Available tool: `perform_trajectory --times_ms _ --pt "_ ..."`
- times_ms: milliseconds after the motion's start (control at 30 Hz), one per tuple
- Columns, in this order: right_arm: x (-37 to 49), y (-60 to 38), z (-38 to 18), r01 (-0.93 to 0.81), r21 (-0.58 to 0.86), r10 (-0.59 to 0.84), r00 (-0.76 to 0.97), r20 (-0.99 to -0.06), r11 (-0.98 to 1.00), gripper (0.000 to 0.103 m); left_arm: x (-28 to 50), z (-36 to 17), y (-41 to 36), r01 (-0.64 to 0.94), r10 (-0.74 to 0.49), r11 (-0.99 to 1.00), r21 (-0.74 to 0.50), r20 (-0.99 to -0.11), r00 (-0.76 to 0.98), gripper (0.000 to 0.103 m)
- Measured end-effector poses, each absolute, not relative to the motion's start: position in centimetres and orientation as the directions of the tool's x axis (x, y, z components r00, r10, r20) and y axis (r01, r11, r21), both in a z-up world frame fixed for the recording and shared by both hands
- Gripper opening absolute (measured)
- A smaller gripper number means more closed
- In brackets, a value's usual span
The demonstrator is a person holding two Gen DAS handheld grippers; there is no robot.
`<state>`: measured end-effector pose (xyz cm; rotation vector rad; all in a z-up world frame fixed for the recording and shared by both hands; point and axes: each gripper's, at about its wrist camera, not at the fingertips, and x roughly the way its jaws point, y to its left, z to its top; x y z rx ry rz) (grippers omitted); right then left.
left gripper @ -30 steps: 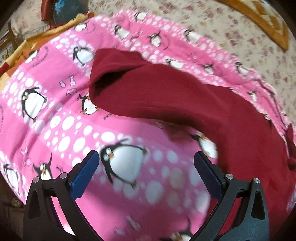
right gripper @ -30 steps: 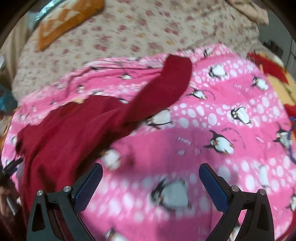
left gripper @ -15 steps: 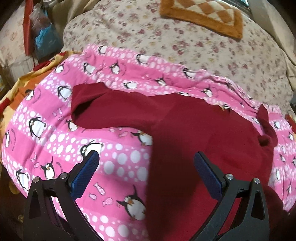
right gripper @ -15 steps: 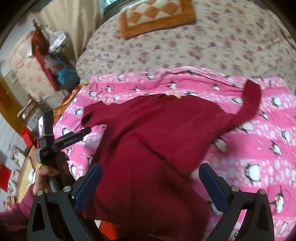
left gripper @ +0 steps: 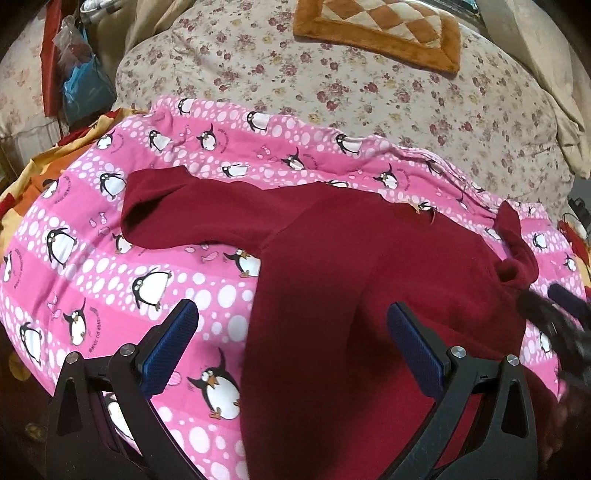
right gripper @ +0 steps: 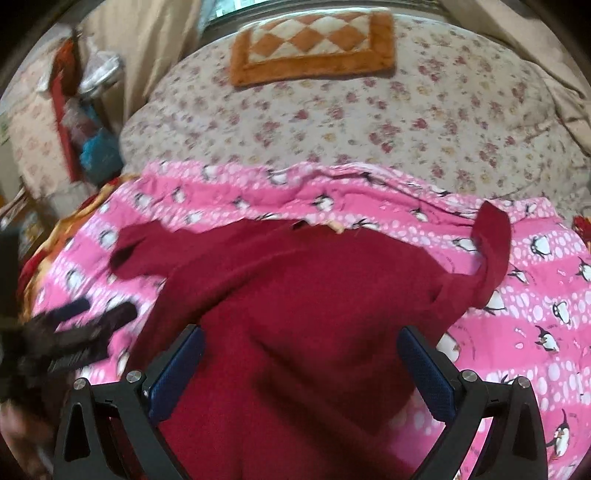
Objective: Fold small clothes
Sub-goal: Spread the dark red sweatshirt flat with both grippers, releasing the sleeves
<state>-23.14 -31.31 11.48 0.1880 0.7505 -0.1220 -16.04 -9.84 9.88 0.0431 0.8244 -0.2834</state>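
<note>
Left wrist view has the left gripper (left gripper: 291,339) with its blue pads spread wide apart and nothing between them, hovering over the near edge of a dark red top (left gripper: 369,288). One pad sits above the pink penguin blanket (left gripper: 92,258), the other above the red cloth. The top lies spread flat on that blanket, one sleeve stretched out to the left, the other bunched up at the right edge. Beyond the blanket comes a flowered bedspread (left gripper: 369,92) with an orange checked mat (left gripper: 380,29) on it. A blurred dark shape at the far right of this view is the right gripper.

Right wrist view shows the right gripper (right gripper: 301,365) likewise spread open and empty, both pads over the red top (right gripper: 314,295). Only here does the right sleeve (right gripper: 493,251) show clearly: it stands up, folded back at the shoulder. The left gripper appears at the left edge, blurred. Bags (right gripper: 96,147) hang beside the bed; what is in them cannot be made out.
</note>
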Motion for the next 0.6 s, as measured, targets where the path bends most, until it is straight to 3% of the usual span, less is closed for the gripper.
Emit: perform_trajectory --times_ms 100,300,600 --pt "-22.1 -32.0 10.7 0.229 0.112 -0.096 0.733 -0.674 0.967 0.103 -16.7 9.7 -10.7 0.284 -0.241 0.957 -0.063 -0.72 0.651 0.102" --pt "-22.2 -33.2 9.1 0.236 0.176 -0.063 0.749 -0.659 0.956 0.103 -18.2 9.2 -12.8 0.345 -0.245 0.938 0.003 -0.698 0.673 0.102" --pt "-22.4 -33.4 7.1 0.209 0.12 -0.067 0.711 -0.7 0.97 0.103 -18.7 9.0 -14.7 0.378 -0.286 0.925 -0.031 -0.713 0.64 0.102"
